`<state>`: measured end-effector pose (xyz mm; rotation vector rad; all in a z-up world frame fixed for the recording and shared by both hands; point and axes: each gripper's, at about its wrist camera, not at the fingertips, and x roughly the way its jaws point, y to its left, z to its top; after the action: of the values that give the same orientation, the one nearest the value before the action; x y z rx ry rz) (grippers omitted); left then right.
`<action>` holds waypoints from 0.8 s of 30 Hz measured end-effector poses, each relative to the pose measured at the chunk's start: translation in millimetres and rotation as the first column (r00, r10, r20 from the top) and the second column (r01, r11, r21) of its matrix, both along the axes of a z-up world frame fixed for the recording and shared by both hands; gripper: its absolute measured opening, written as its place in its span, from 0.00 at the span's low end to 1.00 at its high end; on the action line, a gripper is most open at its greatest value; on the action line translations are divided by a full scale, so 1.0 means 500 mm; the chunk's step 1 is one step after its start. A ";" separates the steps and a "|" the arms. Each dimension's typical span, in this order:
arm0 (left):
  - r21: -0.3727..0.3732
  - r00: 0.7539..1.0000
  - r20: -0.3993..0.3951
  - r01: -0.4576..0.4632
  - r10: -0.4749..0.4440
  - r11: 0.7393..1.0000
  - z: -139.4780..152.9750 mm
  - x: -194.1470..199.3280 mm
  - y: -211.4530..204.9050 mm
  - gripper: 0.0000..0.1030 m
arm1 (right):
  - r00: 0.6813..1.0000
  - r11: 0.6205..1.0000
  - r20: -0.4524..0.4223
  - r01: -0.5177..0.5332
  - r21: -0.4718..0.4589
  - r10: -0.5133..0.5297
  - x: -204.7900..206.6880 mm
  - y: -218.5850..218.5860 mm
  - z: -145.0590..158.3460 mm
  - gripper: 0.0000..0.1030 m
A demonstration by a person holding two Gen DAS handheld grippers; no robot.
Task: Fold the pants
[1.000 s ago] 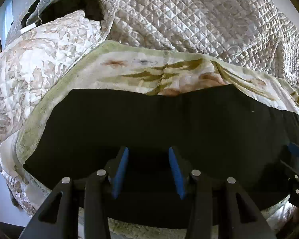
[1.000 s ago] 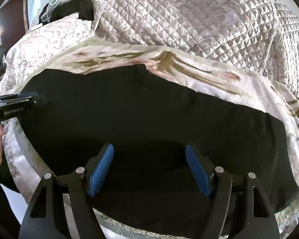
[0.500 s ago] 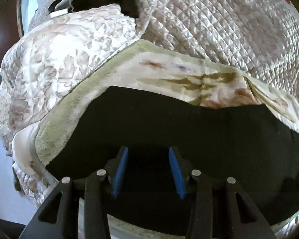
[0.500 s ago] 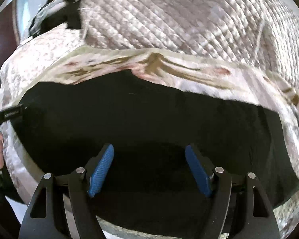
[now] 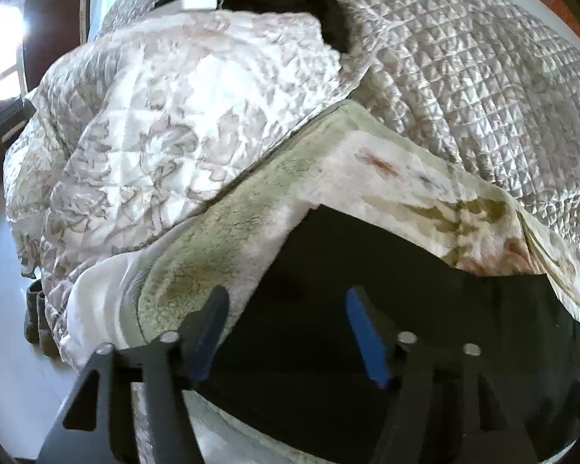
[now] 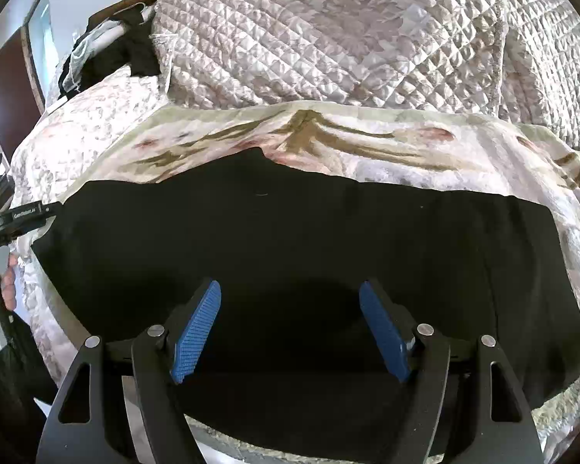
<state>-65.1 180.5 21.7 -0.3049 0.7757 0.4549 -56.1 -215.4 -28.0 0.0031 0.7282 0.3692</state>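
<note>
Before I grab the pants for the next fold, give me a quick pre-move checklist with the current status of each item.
1. Left gripper free of cloth: ok; its jaws are opening with nothing pinched between them.
2. Right gripper open and empty: ok; it stands wide over the black pants.
3. Pants lying flat on the fleece blanket: ok; no large bunching shows.
4. Left gripper lined up over the pants' end: not ok; it straddles the edge, one finger over the blanket.
5. Quilt clear of the pants: ok; it lies behind them.
6. Near edge of the pants fully on the bed: cannot tell; the grippers hide it.
</note>
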 end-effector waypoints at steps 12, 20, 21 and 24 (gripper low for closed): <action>0.052 0.998 -0.061 0.018 -0.015 0.998 -0.040 0.029 -0.006 0.66 | 1.000 1.000 -0.009 -0.020 0.016 0.020 0.007 0.006 -0.004 0.72; 0.015 0.994 -0.029 0.105 -0.105 0.994 -0.025 0.042 -0.042 0.08 | 1.000 0.999 -0.009 -0.024 0.023 0.024 0.007 0.005 -0.002 0.72; -0.006 0.994 -0.014 0.109 -0.109 0.994 -0.022 0.040 -0.042 0.08 | 1.000 0.999 -0.009 -0.023 0.027 0.023 0.006 0.005 0.000 0.72; -0.132 0.986 0.081 0.156 -0.146 0.979 -0.003 0.026 -0.040 0.08 | 1.000 0.999 -0.006 -0.015 0.051 0.015 0.004 -0.001 0.006 0.72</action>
<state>-51.9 160.4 20.1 -0.3858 0.7561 0.2463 -54.0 -215.9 -24.9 0.0473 0.7256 0.4026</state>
